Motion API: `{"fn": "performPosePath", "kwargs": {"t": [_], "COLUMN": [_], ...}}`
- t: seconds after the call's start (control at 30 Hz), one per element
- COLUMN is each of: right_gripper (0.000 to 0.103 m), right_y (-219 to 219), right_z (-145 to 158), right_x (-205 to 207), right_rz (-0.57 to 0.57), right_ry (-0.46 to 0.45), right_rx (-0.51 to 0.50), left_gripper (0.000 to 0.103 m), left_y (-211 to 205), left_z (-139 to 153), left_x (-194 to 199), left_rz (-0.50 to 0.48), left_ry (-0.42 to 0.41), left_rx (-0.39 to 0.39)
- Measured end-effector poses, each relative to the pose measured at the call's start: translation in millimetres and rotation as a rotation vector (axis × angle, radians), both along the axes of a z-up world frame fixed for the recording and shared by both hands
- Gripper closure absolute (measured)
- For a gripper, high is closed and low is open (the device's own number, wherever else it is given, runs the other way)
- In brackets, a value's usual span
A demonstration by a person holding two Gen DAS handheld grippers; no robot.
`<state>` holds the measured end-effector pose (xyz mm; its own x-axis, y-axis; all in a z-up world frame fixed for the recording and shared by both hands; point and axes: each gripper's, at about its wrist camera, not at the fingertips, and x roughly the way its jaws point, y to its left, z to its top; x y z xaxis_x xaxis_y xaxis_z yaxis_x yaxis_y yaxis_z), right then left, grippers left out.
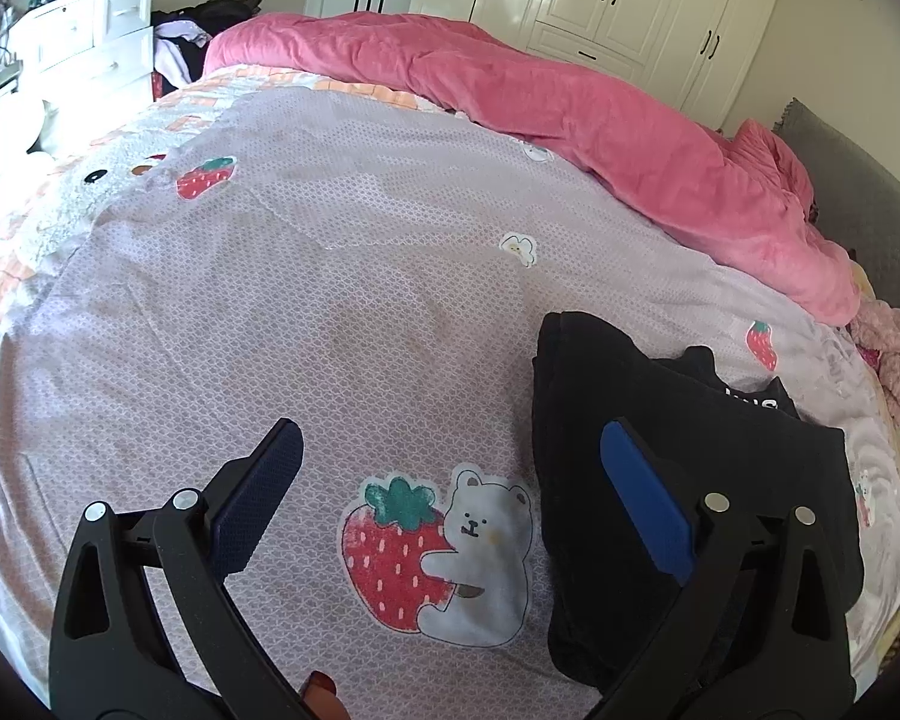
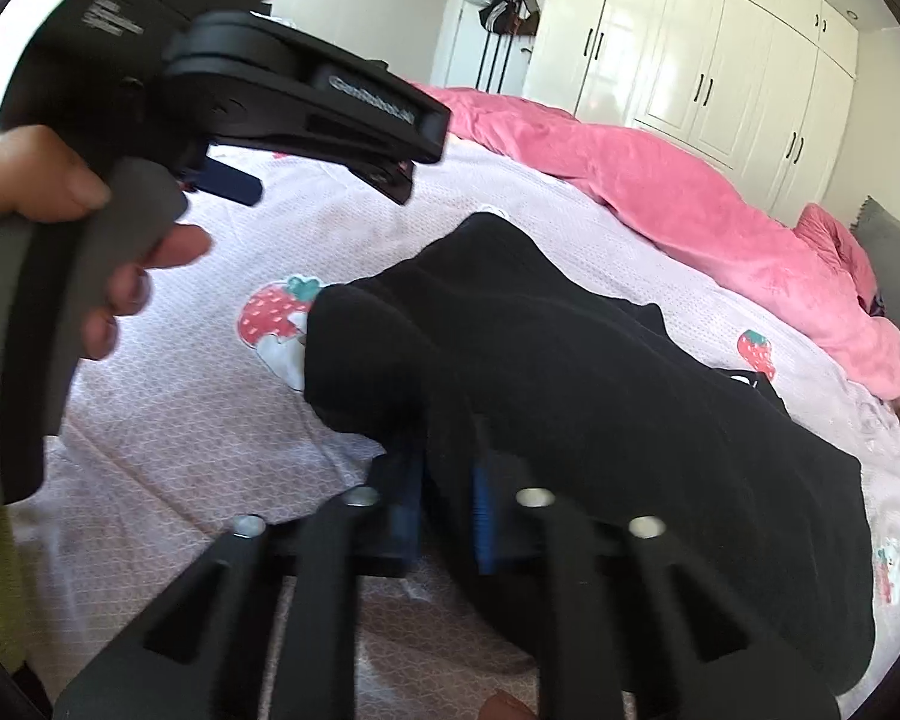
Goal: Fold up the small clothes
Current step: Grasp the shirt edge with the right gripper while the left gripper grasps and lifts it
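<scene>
R claw [image 2: 447, 510] pinches black garment [image 2: 600, 372]; L claw [image 1: 450, 480] wide apart.

hand-held grippers [image 1: 450, 468]: 2 | black garment [image 1: 660, 420]: 1 | pink quilt [image 1: 570, 132]: 1

We were in a home bedroom: a bed [image 1: 330, 276] with pink quilt [image 1: 600, 138], white wardrobes [image 1: 630, 6] at the far wall.

Bed [image 1: 330, 276], lilac strawberry-print sheet — black garment [image 1: 660, 420] lying near edge, pink quilt [image 1: 570, 138] bunched along far side.
</scene>
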<state>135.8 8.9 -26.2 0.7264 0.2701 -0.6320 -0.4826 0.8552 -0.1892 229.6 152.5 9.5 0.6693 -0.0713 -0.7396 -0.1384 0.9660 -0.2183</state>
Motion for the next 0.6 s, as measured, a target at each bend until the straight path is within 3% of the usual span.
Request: {"fn": "performPosePath", "kwargs": {"t": [0.1, 0.43, 0.6], "right_gripper": [0.095, 0.096, 0.096], "right_y": [-7, -31, -33], "right_z": [4, 11, 11], "right_x": [-2, -1, -4], "right_rz": [-0.006, -0.022, -0.027], "right_ry": [-0.006, 0.003, -0.002], "right_rx": [0.043, 0.143, 0.157], "left_gripper": [0.01, 0.011, 0.039], "left_y": [-3, -30, -42], "left_z": [-2, -27, -47], "left_x": [4, 24, 35], "left_rz": [-0.02, -0.184, -0.214], "left_ry": [0.005, 0.072, 0.136], "left_rx": [-0.038, -0.311, -0.356]}}
